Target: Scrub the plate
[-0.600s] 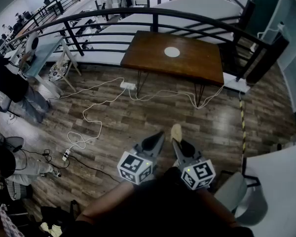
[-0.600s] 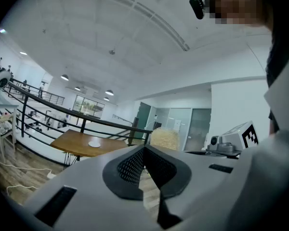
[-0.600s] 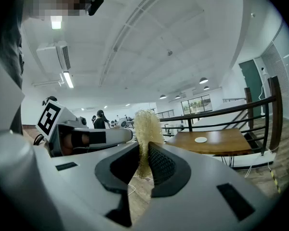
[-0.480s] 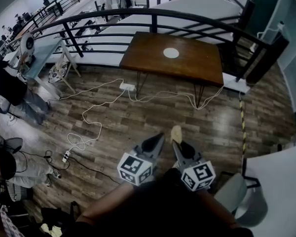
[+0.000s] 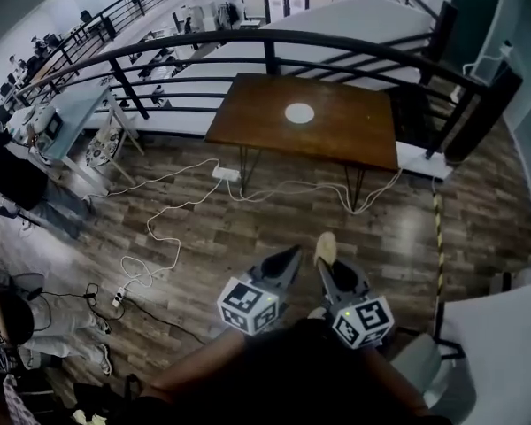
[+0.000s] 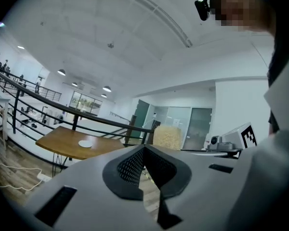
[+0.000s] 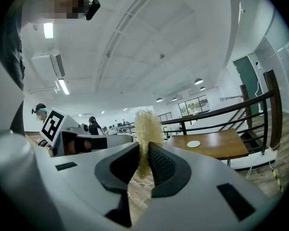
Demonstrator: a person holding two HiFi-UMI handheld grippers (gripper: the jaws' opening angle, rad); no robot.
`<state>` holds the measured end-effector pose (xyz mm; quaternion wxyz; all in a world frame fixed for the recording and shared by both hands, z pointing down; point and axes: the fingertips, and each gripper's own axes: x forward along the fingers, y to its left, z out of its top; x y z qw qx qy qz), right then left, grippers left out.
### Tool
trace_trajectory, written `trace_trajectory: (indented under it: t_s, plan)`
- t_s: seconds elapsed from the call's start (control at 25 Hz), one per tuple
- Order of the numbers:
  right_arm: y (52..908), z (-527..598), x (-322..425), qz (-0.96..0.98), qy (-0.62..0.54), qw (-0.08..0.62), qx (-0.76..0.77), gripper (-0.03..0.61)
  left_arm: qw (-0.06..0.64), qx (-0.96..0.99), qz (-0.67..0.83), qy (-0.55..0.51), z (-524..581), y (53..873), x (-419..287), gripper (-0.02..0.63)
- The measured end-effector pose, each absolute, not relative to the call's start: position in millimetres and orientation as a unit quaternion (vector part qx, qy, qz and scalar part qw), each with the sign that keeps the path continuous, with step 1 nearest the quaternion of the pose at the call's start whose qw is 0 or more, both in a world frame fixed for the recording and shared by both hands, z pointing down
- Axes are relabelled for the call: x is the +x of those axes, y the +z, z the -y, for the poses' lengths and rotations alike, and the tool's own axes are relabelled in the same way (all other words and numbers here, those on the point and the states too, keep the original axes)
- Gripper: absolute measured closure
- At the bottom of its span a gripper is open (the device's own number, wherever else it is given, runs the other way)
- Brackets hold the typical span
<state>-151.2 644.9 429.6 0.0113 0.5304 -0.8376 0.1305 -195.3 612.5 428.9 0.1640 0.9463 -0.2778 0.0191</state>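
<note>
head view: the wooden floor [image 5: 248, 228] fills most of what i see below me, and white cables [image 5: 150, 224] lie loose across it. a dark curved railing [image 5: 274, 38] runs along the far edge of the floor. just in front of it stands the brown table [image 5: 345, 135] on thin legs, well apart from my hands. both my tongs hang over the floor close to my body, side by side, and they point towards the table. my left gripper [image 5: 290, 255] is clenched with nothing in it. in the left gripper view its two dark pads meet at the tip, and only floor shows through the gap behind them. my right gripper [image 5: 329, 262] is grasping a pale yellow scrub pad [image 5: 325, 246]. the right gripper view shows this pad upright between the pads, with its fuzzy top sticking out above them. the plate [image 5: 299, 112] is small, white and round. it lies flat about the middle of the table top, far from both tongs and not touched by the scrub pad.
</note>
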Motion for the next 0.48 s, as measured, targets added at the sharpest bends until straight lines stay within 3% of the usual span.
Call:
trace_trajectory:
  t_s: [0.48]
  plan:
    - [434.1, -564.5, -25.2, 0.842, 0.148, 0.014, 0.518, 0.518, 0.175, 0.938, 0.3, 0.026, -529.7, 433.0, -83.3, 0.604]
